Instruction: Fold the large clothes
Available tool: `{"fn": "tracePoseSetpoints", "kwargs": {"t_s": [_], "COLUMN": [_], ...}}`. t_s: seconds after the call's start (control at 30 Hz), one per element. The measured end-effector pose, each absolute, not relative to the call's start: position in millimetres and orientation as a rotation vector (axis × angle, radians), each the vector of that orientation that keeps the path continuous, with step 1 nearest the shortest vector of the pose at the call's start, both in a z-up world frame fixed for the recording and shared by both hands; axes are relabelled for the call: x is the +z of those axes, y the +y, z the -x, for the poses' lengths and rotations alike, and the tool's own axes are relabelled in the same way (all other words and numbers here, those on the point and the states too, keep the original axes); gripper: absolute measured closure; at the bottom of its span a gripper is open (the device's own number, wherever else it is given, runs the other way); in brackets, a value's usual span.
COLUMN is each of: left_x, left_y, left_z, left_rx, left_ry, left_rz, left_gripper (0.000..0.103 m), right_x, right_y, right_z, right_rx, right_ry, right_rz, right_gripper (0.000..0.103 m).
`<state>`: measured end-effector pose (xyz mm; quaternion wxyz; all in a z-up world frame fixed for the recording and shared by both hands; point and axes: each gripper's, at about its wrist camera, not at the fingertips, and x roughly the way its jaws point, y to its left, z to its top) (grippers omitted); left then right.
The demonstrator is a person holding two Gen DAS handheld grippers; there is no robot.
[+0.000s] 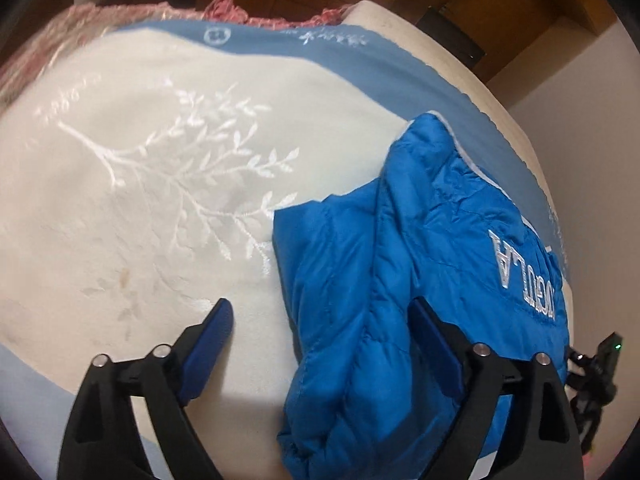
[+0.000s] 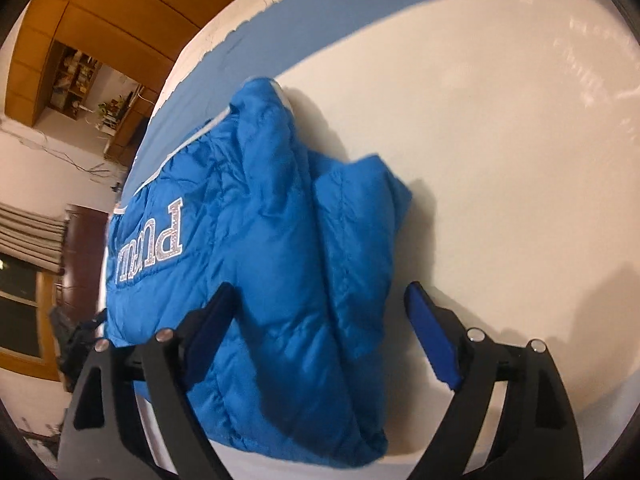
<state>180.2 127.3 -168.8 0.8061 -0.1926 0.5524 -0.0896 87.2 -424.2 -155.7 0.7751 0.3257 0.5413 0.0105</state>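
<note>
Your left gripper (image 1: 320, 324) and right gripper (image 2: 320, 308) both hang spread wide, holding nothing, above the blue puffer jacket (image 1: 400, 280) (silver lettering up), which lies bunched on the cream-and-blue blanket (image 1: 160, 160) near its edge.

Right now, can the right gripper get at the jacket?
Probably yes. The right gripper is open and the jacket lies on the bed right ahead of its jaws, with nothing between them. The left gripper is off to the side.
</note>
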Motion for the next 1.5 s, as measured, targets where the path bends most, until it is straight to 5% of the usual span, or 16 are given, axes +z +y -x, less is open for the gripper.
{"fn": "tracePoseSetpoints", "kwargs": {"t_s": [0.13,0.33,0.5,0.67,1.23,1.5], "left_x": [-173,-175,-164,-151,-54,-80], "left_y": [123,109,88,89,108,129], "left_z": [-187,-205,-206,-199,-104,-28], "left_rx": [-0.205,-0.225,-0.244,-0.246,-0.325,-0.304], "left_ry": [1.179,1.192,1.186,1.169,1.043,1.135], "left_rz": [0.415,0.395,0.325,0.363,0.384,0.375], "left_gripper": [0.011,0.016,0.063,0.083,0.089,0.089], "right_x": [-158,-160,-156,-142,-46,-53], "right_y": [-425,-420,-423,-423,-404,-381], "right_z": [-91,-102,-102,-95,-1,76], "right_rx": [0.048,0.107,0.167,0.190,0.329,0.289], "right_ry": [1.156,1.162,1.156,1.132,1.049,1.130], "right_rz": [-0.736,-0.761,-0.827,-0.840,-0.816,-0.786], "right_gripper": [0.016,0.040,0.069,0.079,0.085,0.085]}}
